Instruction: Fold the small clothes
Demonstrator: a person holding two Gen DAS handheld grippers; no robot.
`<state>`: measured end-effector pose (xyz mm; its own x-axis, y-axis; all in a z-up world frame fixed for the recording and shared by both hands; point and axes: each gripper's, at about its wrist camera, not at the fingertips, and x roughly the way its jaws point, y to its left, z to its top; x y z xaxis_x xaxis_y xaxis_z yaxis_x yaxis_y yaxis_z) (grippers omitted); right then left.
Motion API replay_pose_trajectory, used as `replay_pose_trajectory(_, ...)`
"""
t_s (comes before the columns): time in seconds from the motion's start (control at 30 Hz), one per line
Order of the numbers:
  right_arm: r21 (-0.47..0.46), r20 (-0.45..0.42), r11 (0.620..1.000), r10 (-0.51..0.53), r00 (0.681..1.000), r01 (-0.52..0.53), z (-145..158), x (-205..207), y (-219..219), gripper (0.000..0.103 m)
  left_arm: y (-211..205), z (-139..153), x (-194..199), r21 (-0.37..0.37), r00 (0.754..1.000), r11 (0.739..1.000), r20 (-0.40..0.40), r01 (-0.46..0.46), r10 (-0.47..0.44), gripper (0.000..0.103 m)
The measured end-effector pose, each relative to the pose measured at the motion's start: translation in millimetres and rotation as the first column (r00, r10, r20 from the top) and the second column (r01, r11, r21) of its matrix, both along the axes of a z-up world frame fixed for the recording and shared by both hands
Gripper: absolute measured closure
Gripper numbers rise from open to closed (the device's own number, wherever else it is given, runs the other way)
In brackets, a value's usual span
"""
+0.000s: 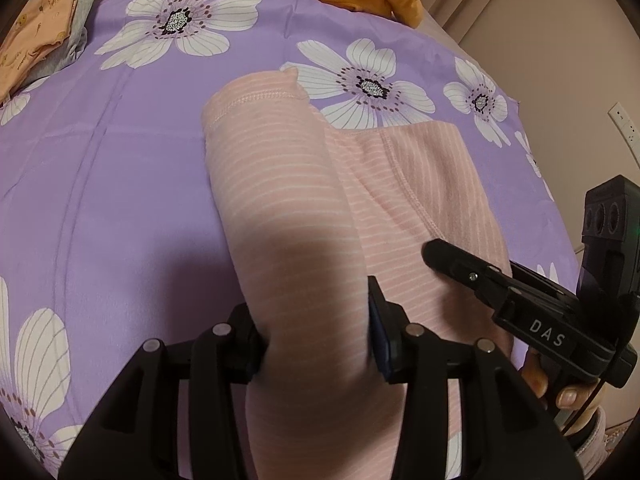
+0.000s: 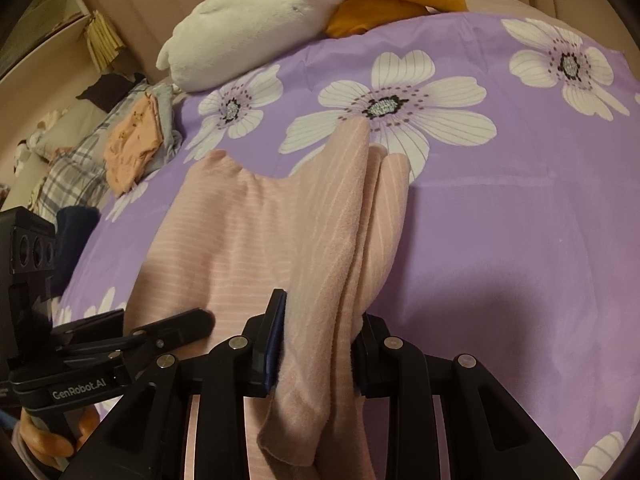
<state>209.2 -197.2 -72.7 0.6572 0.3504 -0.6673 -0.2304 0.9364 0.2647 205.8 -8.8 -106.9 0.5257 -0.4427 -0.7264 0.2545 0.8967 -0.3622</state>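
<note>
A small pink garment with thin white stripes [image 1: 280,208] lies on the purple flowered bed sheet [image 1: 120,184]. My left gripper [image 1: 316,340] is shut on the near left part of it, the cloth bunched between the fingers. My right gripper [image 2: 316,352] is shut on the garment's [image 2: 248,232] right side, which hangs folded and gathered between its fingers. In the left wrist view the right gripper [image 1: 440,256] shows at the right edge over the garment. In the right wrist view the left gripper [image 2: 200,320] shows at the lower left.
A white and orange plush toy [image 2: 256,12] lies at the head of the bed. Folded orange and grey clothes [image 2: 132,140] sit on a plaid pile at the left. A wall with a socket [image 1: 624,120] is on the right. The sheet [image 2: 520,240] stretches to the right.
</note>
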Motion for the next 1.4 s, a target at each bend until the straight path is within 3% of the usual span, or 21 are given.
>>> replay_pose_trajectory(0.17,0.033,-0.03,0.999,-0.018,0.999,0.019,-4.5,1.5,-9.9,0.067,1.6,-1.6,-1.5,0.005,1.0,1.0,-0.002,-0.007,0.007,0.053)
replay_pose_trajectory(0.4,0.154,-0.084,0.987,-0.041,0.996,0.054,-11.9,-4.6,-33.6,0.065,6.3,-2.1,-7.7,0.013,1.0,1.0,0.001,-0.015,0.015,0.051)
replay_pose_trajectory(0.97,0.169,-0.089,0.982,-0.068,0.994,0.082,-11.3,-11.1,-41.8,0.064,13.8,-1.6,-27.3,0.055,0.999,0.998,0.03,-0.025,0.023,0.049)
replay_pose_trajectory(1.23,0.121,-0.063,0.985,-0.118,0.991,0.125,-1.0,-19.1,-52.2,0.064,34.2,-5.0,-51.1,0.069,0.999,0.997,0.028,-0.04,0.039,0.039)
replay_pose_trajectory(1.4,0.062,-0.04,0.98,-0.186,0.982,0.189,5.9,-23.9,-60.9,0.064,46.4,-3.7,-70.0,0.105,0.998,0.993,0.025,-0.054,0.052,0.041)
